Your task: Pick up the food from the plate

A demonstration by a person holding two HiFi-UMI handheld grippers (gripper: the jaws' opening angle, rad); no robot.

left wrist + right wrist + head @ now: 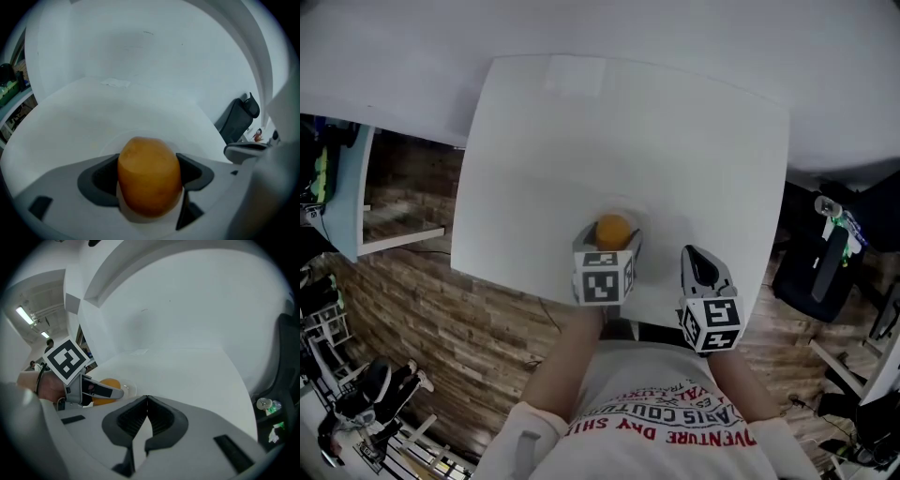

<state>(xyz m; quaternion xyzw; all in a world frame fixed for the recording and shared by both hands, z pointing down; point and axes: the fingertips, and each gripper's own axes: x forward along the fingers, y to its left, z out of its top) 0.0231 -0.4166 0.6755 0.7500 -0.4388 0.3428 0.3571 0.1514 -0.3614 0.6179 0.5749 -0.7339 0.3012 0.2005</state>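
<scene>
White table (581,122) at centre. Left of table, pale blue shelf unit (354,187). Right of table, black chair (811,267), clear bottle (828,206) near it. Under and around table, wood-plank floor (441,328). Off table's near-left corner, shoes (370,394).

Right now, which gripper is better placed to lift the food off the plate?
Left. The left gripper has the food between its jaws, with its pads against both sides. The right gripper is shut and empty, off to the side over the table.
</scene>
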